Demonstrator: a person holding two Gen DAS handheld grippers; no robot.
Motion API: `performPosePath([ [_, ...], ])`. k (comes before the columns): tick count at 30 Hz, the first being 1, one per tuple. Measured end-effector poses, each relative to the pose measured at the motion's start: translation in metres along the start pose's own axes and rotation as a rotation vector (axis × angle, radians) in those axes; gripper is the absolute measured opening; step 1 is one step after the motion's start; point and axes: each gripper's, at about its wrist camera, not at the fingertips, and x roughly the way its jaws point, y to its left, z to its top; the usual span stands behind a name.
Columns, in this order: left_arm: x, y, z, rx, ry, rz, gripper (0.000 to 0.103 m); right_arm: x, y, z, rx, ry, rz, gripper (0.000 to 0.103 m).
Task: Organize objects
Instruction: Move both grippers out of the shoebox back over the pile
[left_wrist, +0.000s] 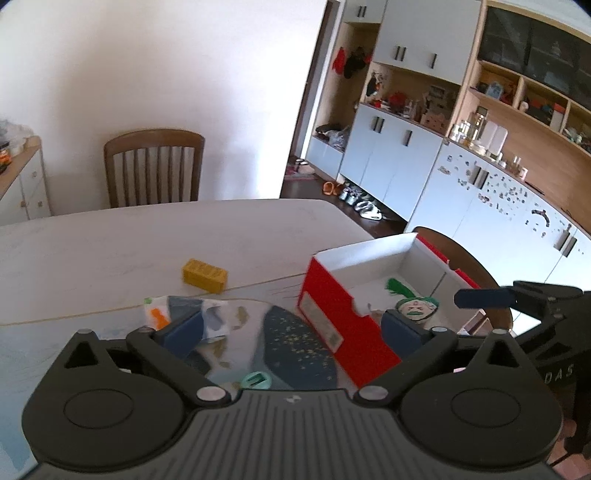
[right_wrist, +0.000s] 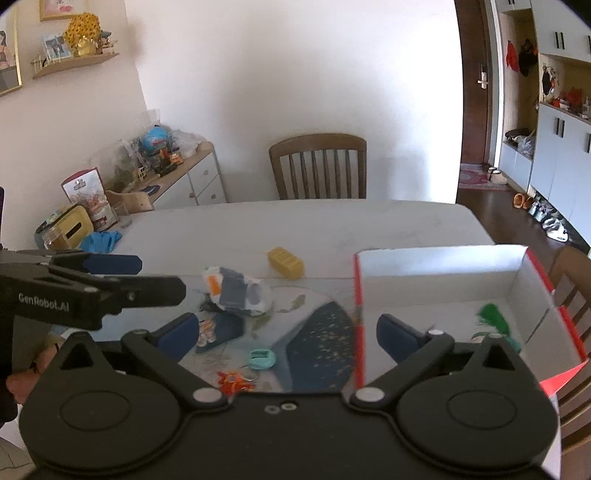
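2 grippers, left gripper (left_wrist: 293, 328) and right gripper (right_wrist: 288, 332), jaws spread wide and empty, red box (left_wrist: 345, 325) beside yellow block (left_wrist: 204, 276) on table (left_wrist: 110, 243).

Home dining room: table (right_wrist: 369, 225), wooden chair (right_wrist: 318, 166), cupboards (left_wrist: 399, 147) (shoes below).

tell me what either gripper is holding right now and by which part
Nothing is held. The left gripper and the right gripper both stand wide open with no object between their pads; the yellow block lies loose on the table.
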Motion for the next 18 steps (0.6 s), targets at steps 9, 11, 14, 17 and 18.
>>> performPosePath([
  [9, -0.008, 0.038, -0.016, -0.025, -0.005, 0.038, 0.103, 0.019, 0.033, -0.014, 0.003, 0.013, 0.021, 0.102],
  [11, -0.007, 0.046, -0.02, -0.028, 0.003, 0.042, 0.103, 0.024, 0.04, -0.019, -0.009, 0.014, 0.017, 0.102],
  [14, -0.003, 0.059, -0.028, -0.039, 0.009, 0.061, 0.103, 0.035, 0.049, -0.028, -0.041, 0.027, -0.001, 0.102],
  [17, 0.002, 0.071, -0.038, -0.06, 0.008, 0.08, 0.103, 0.046, 0.056, -0.037, -0.052, 0.055, -0.003, 0.102],
  [18, 0.005, 0.075, -0.04, -0.066, 0.011, 0.086, 0.103, 0.051, 0.059, -0.041, -0.062, 0.068, -0.001, 0.102],
])
